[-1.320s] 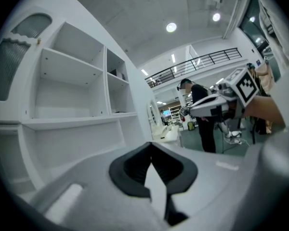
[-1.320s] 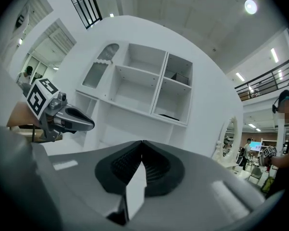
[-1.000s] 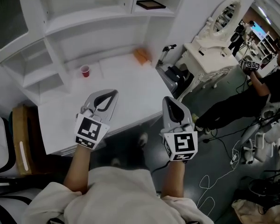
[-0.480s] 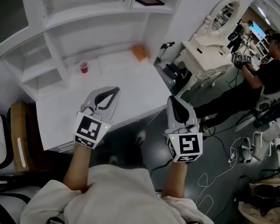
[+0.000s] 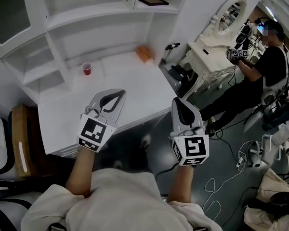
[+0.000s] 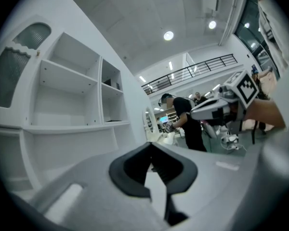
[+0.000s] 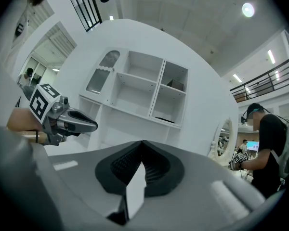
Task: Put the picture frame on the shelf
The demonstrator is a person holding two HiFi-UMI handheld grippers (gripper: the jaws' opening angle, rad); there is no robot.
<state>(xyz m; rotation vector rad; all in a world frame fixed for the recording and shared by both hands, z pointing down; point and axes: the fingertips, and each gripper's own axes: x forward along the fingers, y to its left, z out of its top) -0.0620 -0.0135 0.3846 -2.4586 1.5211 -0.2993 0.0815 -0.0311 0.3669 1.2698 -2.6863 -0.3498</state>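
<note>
Picture frame (image 5: 153, 1) lies flat in the shelf's (image 5: 86, 14) upper right compartment, well apart from both claws. Left gripper (image 5: 113, 96) and right gripper (image 5: 180, 105) are closed on nothing, level near the desk (image 5: 130, 85) edge. Probably idle, since placement looks done.

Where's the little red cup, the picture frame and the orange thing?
red cup (image 5: 87, 70), head view, the middle of its side.
picture frame (image 5: 153, 1), head view, the middle of its dark face.
orange thing (image 5: 145, 55), head view, its top face.
</note>
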